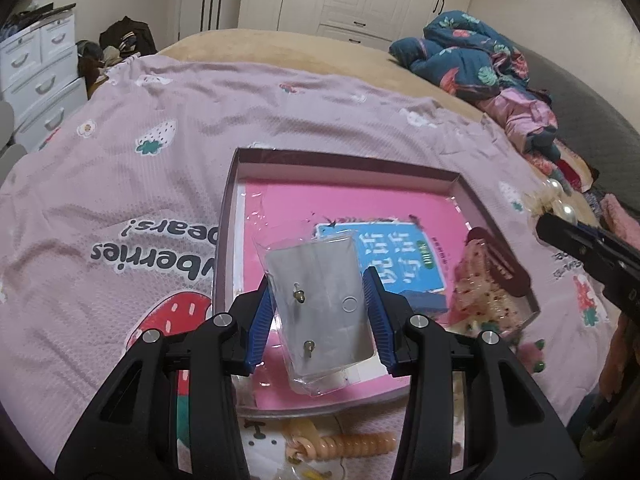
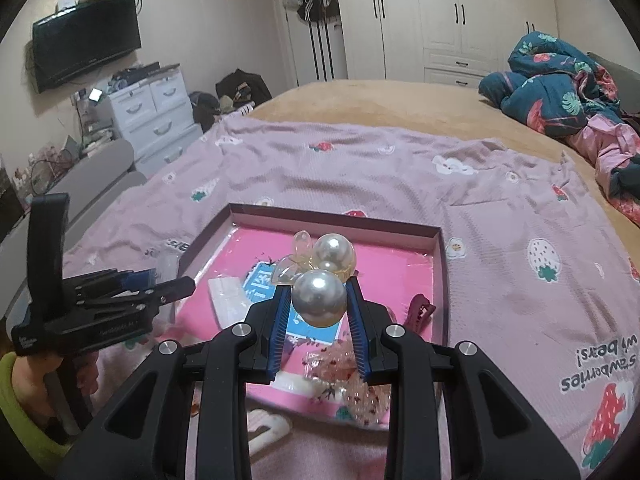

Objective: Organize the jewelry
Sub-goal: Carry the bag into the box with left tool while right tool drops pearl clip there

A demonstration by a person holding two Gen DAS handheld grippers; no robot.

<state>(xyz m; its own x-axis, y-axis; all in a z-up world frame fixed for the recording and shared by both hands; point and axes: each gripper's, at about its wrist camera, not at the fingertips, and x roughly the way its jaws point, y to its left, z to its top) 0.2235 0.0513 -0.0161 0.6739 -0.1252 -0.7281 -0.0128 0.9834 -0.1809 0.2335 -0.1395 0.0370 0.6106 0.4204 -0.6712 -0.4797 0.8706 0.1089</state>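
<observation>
My left gripper [image 1: 318, 280] is shut on a clear bag with a grey earring card [image 1: 320, 304] that carries two studs, held over the shallow pink-lined box [image 1: 234, 184]. The box holds a blue card [image 1: 400, 260], a dark red claw clip [image 1: 500, 260] and a floral pink hair piece [image 1: 480, 292]. My right gripper [image 2: 318, 288] is shut on a pearl hair clip [image 2: 320, 300] with two big pearls, above the box [image 2: 440, 248]. In the right wrist view the left gripper [image 2: 176, 286] comes in from the left. The right gripper [image 1: 546, 226] shows at the right edge in the left wrist view.
The box lies on a lilac strawberry-print sheet [image 1: 120, 200] spread over a bed. A peach spiral hair tie [image 1: 352, 442] lies in front of the box. A blue floral quilt [image 2: 560, 80] is heaped at the far right. White drawers [image 2: 152, 112] stand left of the bed.
</observation>
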